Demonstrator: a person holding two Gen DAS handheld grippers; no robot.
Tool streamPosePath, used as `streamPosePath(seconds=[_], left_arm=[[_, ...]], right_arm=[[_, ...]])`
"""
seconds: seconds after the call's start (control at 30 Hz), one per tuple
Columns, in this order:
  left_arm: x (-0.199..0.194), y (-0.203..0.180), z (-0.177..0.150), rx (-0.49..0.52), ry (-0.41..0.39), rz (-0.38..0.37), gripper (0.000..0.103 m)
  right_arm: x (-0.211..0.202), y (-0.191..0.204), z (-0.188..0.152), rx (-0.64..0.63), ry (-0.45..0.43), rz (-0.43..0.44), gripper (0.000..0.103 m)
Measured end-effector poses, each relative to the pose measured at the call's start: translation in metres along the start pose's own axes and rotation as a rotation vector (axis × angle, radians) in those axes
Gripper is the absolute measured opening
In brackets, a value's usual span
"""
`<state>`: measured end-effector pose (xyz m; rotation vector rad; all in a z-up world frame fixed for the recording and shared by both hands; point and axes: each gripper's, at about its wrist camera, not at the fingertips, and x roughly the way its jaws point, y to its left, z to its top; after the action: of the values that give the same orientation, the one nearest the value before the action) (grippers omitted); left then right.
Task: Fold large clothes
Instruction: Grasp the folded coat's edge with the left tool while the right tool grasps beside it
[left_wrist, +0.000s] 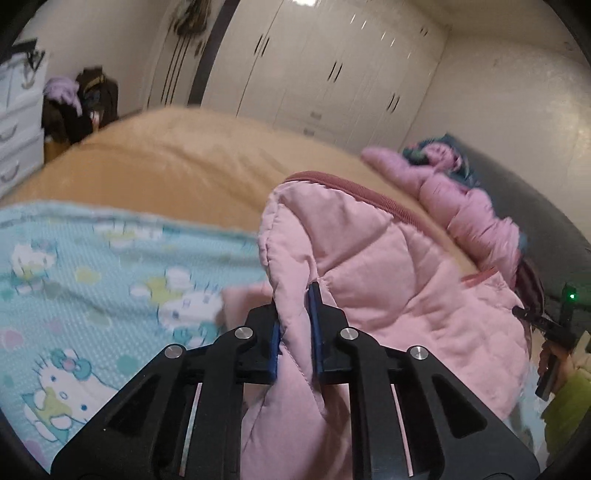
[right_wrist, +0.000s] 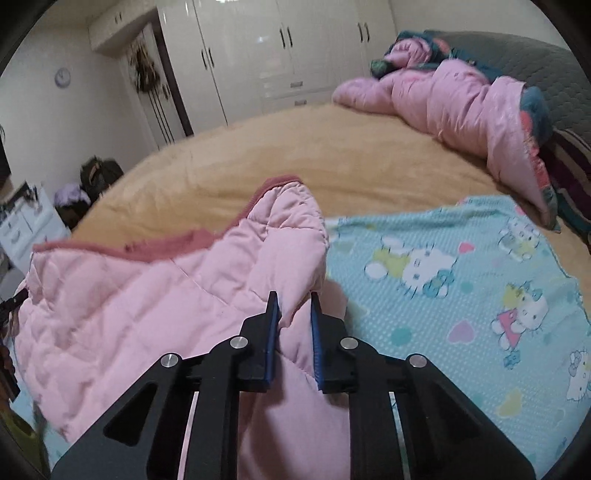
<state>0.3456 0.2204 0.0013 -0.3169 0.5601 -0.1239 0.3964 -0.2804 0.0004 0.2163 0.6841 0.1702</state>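
The pink quilted jacket (left_wrist: 388, 280) is padded and stitched in wide panels, with a darker rose ribbed band (right_wrist: 155, 247) running along its upper edge. It is bunched and partly lifted off the light blue cartoon-cat blanket (right_wrist: 461, 280) that is spread over the tan bed (right_wrist: 295, 162), and its fabric rises in a rounded hump with the ribbed band at the crest. Two folds of its near edge are pinched up, one between the blue pads of the left gripper (left_wrist: 297, 328) and one between those of the right gripper (right_wrist: 295, 332), with the cloth sagging loosely between them.
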Motion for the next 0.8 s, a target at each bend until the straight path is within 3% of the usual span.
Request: streamPosePath(seconds=[0.17, 0.5, 0.8], left_arm=[[-0.011, -0.021, 0.024, 0.026, -0.048, 0.027, 0.006], [0.016, -0.019, 0.049, 0.047, 0.034, 0.118, 0.006], [0.068, 0.001, 0.025, 0.06, 0.178, 0.239, 0.007]], right_arm=[[-0.004, -0.005, 0.027, 0.016, -0.042, 0.026, 0.014], [-0.005, 0.002, 0.064, 0.074, -0.115, 0.078, 0.014], [0.04, -0.025, 0.032, 0.1, 0.039, -0.036, 0.014]])
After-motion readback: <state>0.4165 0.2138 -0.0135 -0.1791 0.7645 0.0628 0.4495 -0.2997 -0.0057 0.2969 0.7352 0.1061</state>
